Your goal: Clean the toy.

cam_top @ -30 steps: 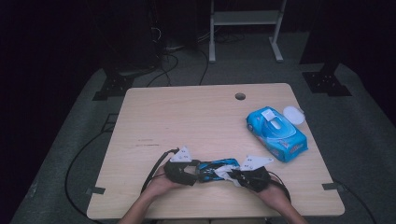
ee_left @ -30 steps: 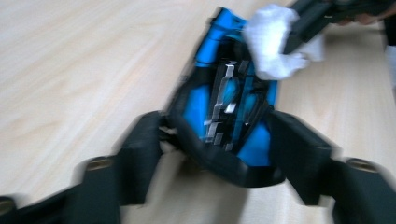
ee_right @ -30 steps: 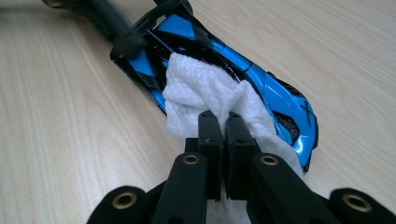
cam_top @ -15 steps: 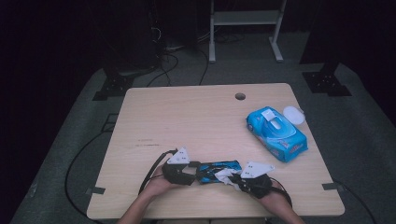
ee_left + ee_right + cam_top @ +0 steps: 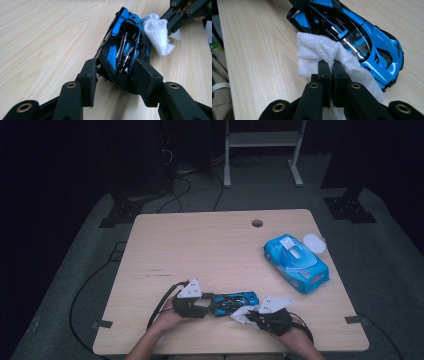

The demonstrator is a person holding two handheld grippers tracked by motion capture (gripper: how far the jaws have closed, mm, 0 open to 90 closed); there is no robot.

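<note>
Your left gripper has its jaws closed on one end of the blue and black toy car, one pad on each side; the pads cover that end of the body, so you cannot tell whether it is nose or tail. The car rests on the table near its front edge, between your two hands. Your right gripper is pinched tight on a white wipe, its jaws all but touching, and the wipe lies against the car's side by the dark cabin. The lower part of the wipe runs behind the jaws and off the bottom of the right gripper view. From above, the car is small and half covered by both grippers. Well apart, toward the far right of the table, lies a blue wipes pack with a white lid beside it.
</note>
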